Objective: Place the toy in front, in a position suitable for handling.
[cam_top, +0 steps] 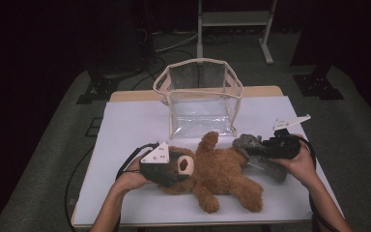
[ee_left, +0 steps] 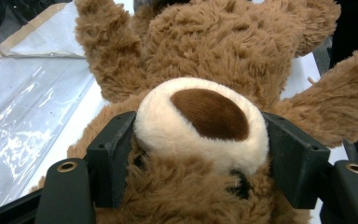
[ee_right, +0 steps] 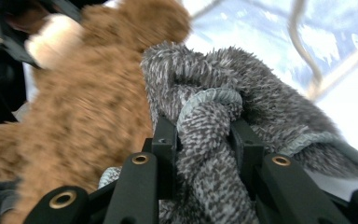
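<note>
A clear plastic storage bag with cream fabric trim (cam_top: 199, 94) stands open and upright on the white tabletop (cam_top: 125, 130), beyond both tools and between them, a little nearer the right tool. Behind the tabletop, farther from the tools, a white metal stand (cam_top: 234, 21) rises from the grey floor (cam_top: 43, 159).

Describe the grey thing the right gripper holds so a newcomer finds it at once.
On the white table, in front of the clear bag, lies a brown teddy bear. At its right side the right gripper is shut on a grey cloth: fuzzy, mottled grey, crumpled, the lone grey item beside brown fur.
</note>
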Available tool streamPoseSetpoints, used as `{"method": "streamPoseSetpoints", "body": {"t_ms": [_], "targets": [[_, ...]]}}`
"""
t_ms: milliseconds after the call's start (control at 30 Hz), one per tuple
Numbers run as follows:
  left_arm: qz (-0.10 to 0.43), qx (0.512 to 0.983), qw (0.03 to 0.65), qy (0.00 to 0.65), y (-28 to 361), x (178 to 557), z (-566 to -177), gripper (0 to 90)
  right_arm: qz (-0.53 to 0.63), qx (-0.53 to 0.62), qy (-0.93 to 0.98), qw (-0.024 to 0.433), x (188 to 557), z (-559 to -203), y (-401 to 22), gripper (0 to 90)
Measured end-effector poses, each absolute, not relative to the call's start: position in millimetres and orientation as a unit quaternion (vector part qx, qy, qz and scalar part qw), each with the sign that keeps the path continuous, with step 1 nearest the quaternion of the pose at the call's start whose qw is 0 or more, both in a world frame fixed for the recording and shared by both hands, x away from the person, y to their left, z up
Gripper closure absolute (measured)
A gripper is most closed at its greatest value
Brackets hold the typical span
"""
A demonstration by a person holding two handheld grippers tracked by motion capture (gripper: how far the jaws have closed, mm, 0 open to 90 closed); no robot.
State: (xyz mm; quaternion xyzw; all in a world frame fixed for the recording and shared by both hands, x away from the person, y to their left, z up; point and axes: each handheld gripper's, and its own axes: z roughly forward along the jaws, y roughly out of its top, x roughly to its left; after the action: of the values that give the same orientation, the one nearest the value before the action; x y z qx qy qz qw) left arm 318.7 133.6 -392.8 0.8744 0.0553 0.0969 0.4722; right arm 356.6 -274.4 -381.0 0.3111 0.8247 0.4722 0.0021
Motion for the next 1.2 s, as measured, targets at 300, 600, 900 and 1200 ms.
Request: {"method": "streamPoseSetpoints", "body": {"t_ms": [300, 600, 900, 1200], "targets": [[0.104, 0.874, 0.471, 0.055, 133, 318, -392, 29.6, 0.497, 0.217, 0.84, -0.018, 343, -356, -211, 67.5], [0.113, 0.876, 0.467, 0.046, 147, 316, -382, 23.5, 0.486, 0.223, 0.845, -0.021, 339, -373, -206, 67.4], [0.088, 0.874, 0.473, 0.068, 178, 325, -388, 23.7, 0.492, 0.228, 0.84, -0.026, 341, -378, -210, 67.4], [0.059, 0.867, 0.488, 0.083, 174, 330, -403, 36.6, 0.483, 0.235, 0.843, -0.014, 341, -377, -216, 67.3]]}}
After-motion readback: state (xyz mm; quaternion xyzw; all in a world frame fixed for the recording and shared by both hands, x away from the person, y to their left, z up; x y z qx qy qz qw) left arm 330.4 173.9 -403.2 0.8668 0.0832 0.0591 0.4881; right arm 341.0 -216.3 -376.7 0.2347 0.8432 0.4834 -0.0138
